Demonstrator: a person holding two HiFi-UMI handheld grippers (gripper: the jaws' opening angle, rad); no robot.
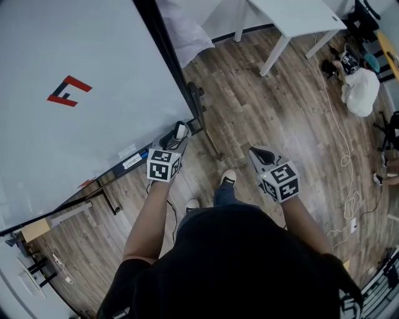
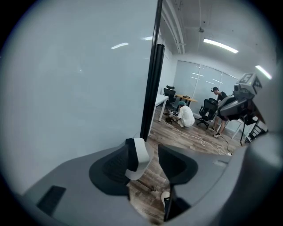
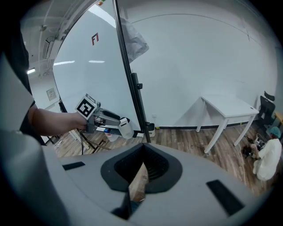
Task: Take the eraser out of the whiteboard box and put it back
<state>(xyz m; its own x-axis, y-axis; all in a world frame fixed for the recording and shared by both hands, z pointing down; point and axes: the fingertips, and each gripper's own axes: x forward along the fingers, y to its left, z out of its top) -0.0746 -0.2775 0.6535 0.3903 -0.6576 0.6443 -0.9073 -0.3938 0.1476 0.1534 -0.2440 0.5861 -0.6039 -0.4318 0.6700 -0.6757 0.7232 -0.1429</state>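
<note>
The left tool (image 1: pixel 176 138) grips the eraser (image 2: pixel 140 155) just off the whiteboard (image 1: pixel 75 131) edge, apparently ready for returning. The right tool (image 3: pixel 141 165) hangs closed and empty, aside.

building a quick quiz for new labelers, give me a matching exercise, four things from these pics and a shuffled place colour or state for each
1 eraser
2 right hand-held gripper
3 table
4 whiteboard logo

a red and black
b white, standing on the wood floor
c held in the left hand-held gripper
d jaws together, nothing held

Pairs: 1-c, 2-d, 3-b, 4-a
</note>
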